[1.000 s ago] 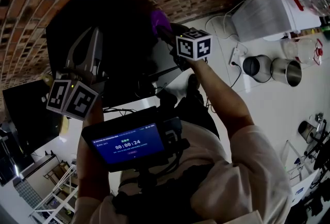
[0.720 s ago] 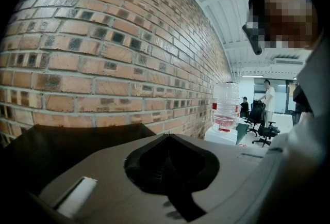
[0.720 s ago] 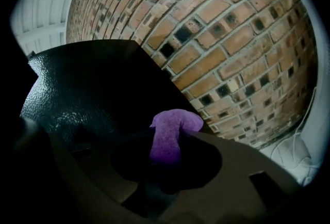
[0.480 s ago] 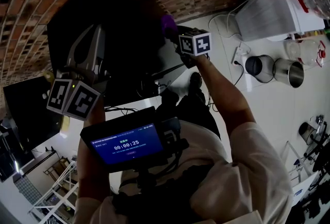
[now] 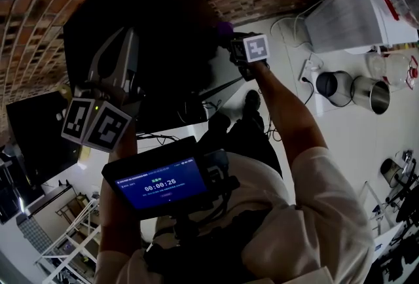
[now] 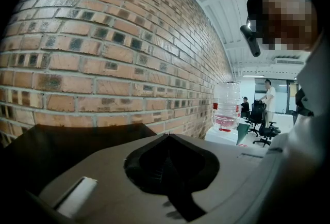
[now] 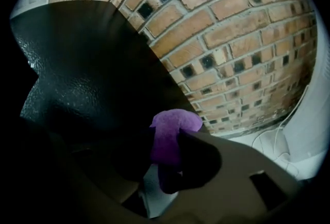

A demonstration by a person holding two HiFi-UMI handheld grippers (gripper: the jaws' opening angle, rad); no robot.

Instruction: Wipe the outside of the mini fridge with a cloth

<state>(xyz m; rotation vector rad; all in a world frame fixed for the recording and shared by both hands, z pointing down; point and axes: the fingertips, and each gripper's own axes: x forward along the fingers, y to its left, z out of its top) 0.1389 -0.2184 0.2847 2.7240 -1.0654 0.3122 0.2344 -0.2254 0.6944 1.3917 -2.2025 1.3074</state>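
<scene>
The black mini fridge (image 5: 157, 34) stands against the brick wall; its pebbled dark side fills the left of the right gripper view (image 7: 93, 73). My right gripper (image 5: 230, 37) is shut on a purple cloth (image 5: 224, 29), which bulges out between the jaws (image 7: 172, 135) close to the fridge's side near its right edge. Whether the cloth touches the fridge I cannot tell. My left gripper (image 5: 129, 35) is held over the fridge's left part, shut with nothing in it. In the left gripper view its jaws (image 6: 166, 138) meet above the fridge's dark top (image 6: 67, 140).
A white water dispenser (image 5: 353, 11) stands at the right, with two steel pots (image 5: 370, 93) and a power strip (image 5: 306, 70) with cables on the floor. A black screen (image 5: 36, 139) is at the left. A chest-mounted display (image 5: 163, 181) sits below. People stand in the far room (image 6: 268, 96).
My right gripper with the purple cloth has sunk down along the fridge's side, shifting right in the head view. The left gripper has stayed in place.
</scene>
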